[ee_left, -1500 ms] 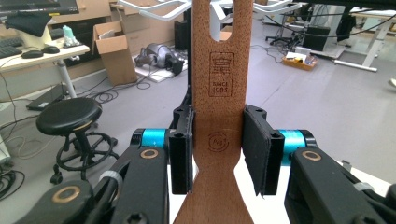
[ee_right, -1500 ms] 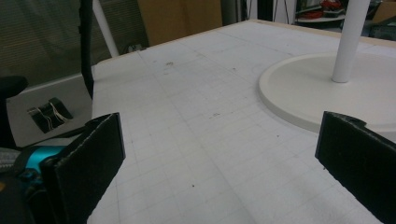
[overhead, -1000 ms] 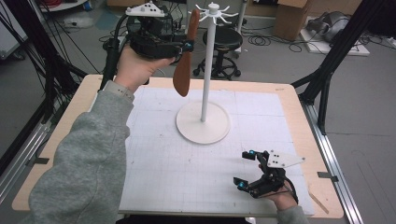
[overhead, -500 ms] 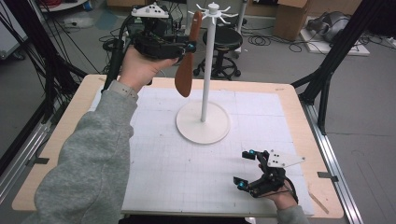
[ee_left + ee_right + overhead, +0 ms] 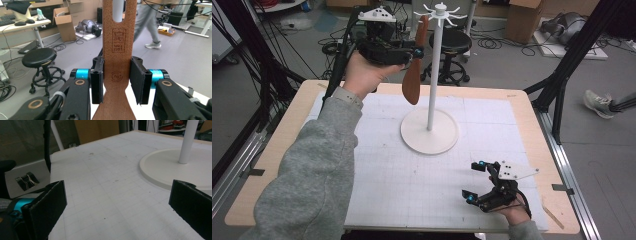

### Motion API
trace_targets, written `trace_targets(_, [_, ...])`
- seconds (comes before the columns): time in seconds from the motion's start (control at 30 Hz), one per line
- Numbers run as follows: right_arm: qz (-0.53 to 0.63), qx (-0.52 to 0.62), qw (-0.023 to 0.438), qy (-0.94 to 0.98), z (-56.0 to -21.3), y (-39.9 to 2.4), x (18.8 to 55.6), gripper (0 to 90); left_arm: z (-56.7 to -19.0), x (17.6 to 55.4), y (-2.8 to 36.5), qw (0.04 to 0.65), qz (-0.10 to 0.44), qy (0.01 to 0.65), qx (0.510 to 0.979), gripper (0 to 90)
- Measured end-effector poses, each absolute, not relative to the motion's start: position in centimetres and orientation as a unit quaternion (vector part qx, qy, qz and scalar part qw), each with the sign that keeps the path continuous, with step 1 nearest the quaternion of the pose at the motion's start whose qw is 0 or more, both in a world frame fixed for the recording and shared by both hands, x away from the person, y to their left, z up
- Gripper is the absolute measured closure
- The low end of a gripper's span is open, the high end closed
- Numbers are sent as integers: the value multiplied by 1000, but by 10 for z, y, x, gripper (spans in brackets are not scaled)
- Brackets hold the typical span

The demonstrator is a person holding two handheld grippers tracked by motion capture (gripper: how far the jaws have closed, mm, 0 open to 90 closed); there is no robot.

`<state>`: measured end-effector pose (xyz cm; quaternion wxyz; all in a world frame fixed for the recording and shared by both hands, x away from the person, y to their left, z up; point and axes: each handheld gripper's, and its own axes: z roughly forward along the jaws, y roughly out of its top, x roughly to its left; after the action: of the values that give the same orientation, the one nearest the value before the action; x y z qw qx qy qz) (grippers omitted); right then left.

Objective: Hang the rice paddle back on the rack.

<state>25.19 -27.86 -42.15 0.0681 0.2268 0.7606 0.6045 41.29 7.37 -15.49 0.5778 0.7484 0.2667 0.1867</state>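
Observation:
A brown wooden spatula (image 5: 413,82) hangs blade-down in my left gripper (image 5: 418,52), held high beside the top of a white stand (image 5: 431,75) with hook arms (image 5: 441,11). In the left gripper view both pads (image 5: 97,80) press the spatula's handle (image 5: 119,50), and a white peg shows through the slot at the handle's upper end. The left gripper (image 5: 117,80) is shut on it. My right gripper (image 5: 472,181) rests low over the mat at the front right, open and with nothing in it. In the right gripper view that gripper (image 5: 117,202) faces the stand's round base (image 5: 162,167).
A white gridded mat (image 5: 387,175) covers the wooden table (image 5: 277,150). A thin wooden stick (image 5: 553,215) lies near the front right corner. Behind the table are a black stool (image 5: 452,42), cables and a cardboard box (image 5: 522,20); a person's shoe (image 5: 599,102) is at the right.
My left gripper has carried the spatula rightward, up to the stand's hook arms. The right gripper has stayed in place, open.

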Motion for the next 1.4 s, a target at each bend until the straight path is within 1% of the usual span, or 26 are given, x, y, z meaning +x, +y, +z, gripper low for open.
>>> trace_targets(0.13, [604,226,69,761,-422,-279,252,0,-155,409,71,570,211,272,746,642])
trace_targets(0.17, [605,225,68,761,-422,-279,252,0,-155,408,71,574,210,267,745,613])
trace_targets(0.2, [606,224,68,760,-422,-278,252,0,-155,406,71,578,209,263,744,554])
trace_targets(0.23, [606,225,66,761,-421,-279,251,0,-155,405,72,578,209,260,745,519])
trace_targets(0.37, [604,226,67,761,-422,-279,252,0,-158,397,78,594,205,239,740,426])
trace_targets(0.47, [603,224,67,763,-422,-278,252,0,-166,395,86,591,200,224,748,336])
trace_targets(0.57, [601,225,66,764,-423,-277,252,0,-177,393,96,593,193,214,752,272])
trace_targets(0.67, [599,228,64,765,-423,-277,251,0,-187,388,103,580,197,211,762,166])
trace_targets(0.73, [599,224,65,766,-423,-276,252,0,-194,384,107,585,195,203,761,146])
trace_targets(0.93, [596,225,66,768,-424,-276,254,0,-204,377,120,595,172,210,756,17])
trace_targets(1.07, [595,224,65,769,-424,-275,253,0,-209,373,131,597,158,221,755,17])
trace_targets(1.27, [593,224,67,770,-424,-275,253,0,-219,361,145,612,167,199,747,17])
trace_targets(1.4, [593,225,67,770,-423,-275,253,0,-228,352,155,613,172,196,746,17])
